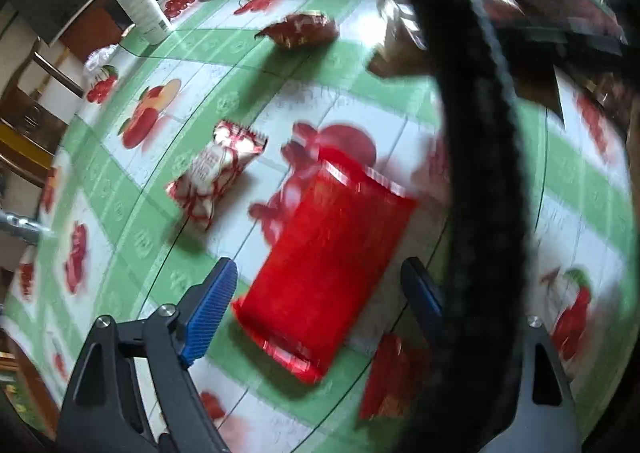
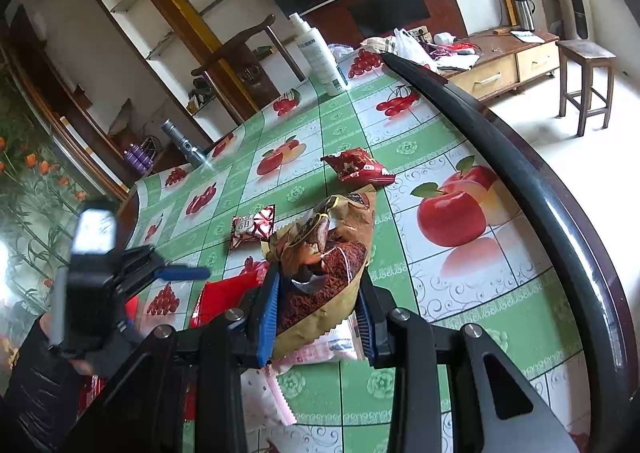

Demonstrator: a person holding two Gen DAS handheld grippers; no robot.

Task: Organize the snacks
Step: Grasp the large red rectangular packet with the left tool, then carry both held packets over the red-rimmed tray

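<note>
Only in the right wrist view is the right gripper [image 2: 318,313] seen clamped on a crinkled brown snack bag [image 2: 324,265]. The left gripper [image 1: 320,293], tilted steeply downward, is held open over a glossy red packet [image 1: 324,265] on the fruit-patterned table [image 1: 360,101].

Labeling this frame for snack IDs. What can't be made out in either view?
- Left wrist: red packet print unreadable, motion blur.
- Left wrist: brown bag half hidden behind a black cable.
- Right wrist: pink-and-white packets mostly covered by the brown bag and the right gripper fingers.
- Right wrist: left gripper seen side-on, so its opening is unclear.
</note>
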